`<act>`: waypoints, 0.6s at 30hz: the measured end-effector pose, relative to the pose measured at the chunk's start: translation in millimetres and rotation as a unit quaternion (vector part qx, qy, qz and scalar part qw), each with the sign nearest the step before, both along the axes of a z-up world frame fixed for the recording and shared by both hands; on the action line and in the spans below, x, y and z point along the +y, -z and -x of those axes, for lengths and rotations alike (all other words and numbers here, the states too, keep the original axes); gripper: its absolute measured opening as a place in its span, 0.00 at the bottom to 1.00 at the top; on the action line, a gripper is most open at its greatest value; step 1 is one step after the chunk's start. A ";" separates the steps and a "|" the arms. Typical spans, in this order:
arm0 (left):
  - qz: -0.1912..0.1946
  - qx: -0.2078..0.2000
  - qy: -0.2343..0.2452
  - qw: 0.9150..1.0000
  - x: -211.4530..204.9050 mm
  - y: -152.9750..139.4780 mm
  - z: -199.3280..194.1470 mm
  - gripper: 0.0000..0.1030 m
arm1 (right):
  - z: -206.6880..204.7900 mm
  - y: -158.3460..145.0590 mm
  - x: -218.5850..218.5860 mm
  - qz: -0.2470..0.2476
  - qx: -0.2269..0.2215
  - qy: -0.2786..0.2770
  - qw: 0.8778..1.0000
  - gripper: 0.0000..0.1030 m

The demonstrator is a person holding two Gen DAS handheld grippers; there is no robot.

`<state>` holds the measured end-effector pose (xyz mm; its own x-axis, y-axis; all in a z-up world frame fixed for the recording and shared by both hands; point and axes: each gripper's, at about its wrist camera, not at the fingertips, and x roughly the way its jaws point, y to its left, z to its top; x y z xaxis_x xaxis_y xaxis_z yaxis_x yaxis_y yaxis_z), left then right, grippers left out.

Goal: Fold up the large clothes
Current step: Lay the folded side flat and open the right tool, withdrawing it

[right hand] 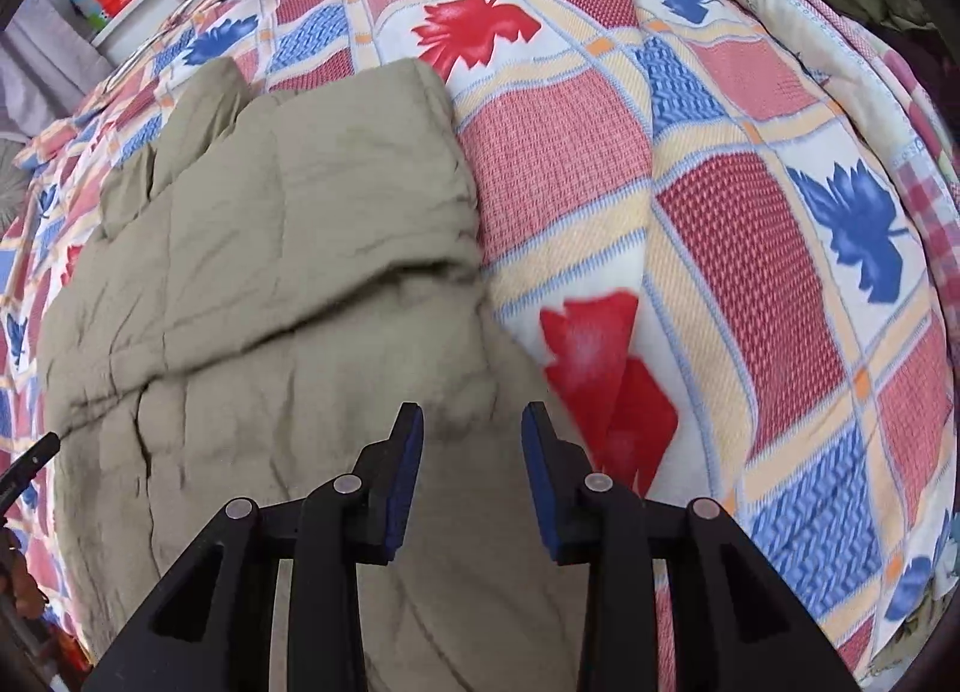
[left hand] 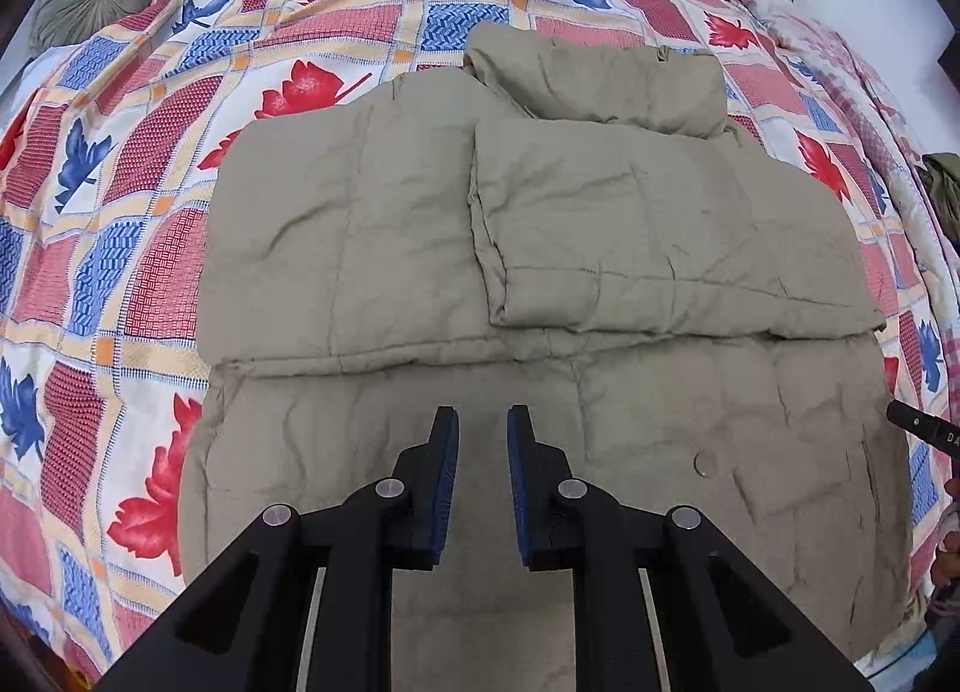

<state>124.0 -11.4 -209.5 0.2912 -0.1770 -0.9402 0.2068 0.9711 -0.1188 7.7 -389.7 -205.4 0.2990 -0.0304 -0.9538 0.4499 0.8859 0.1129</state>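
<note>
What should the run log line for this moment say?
jacket: sleeves folded in, flat on bedspread | left gripper: open, empty | right gripper: open, empty

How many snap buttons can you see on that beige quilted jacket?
1. A single round snap sits on the beige jacket, on its near panel just right of the left gripper. The right wrist view shows none; others may be hidden under the folded parts.

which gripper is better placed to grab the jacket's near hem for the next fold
Left, probably: the left gripper hangs open over the jacket middle, while the right gripper straddles its side edge.
</note>
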 end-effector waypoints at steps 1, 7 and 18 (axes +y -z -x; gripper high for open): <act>0.002 0.002 0.004 1.000 1.3 -0.3 4.5 0.18 | 3.7 0.2 2.9 -0.004 0.002 0.000 1.000 0.36; -0.007 0.013 0.001 1.000 10.2 -3.6 24.9 0.71 | 21.3 1.1 21.2 -0.025 0.009 -0.003 1.000 0.37; -0.039 0.018 -0.030 0.999 33.5 -27.5 60.7 0.99 | 43.6 -11.6 52.3 -0.055 0.026 -0.010 0.998 0.38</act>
<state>63.3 22.1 -182.0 0.2649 -0.0865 -0.9604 0.1453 0.9882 -0.0489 -35.9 -337.4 -193.9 0.2489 0.0802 -0.9652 0.4404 0.8782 0.1866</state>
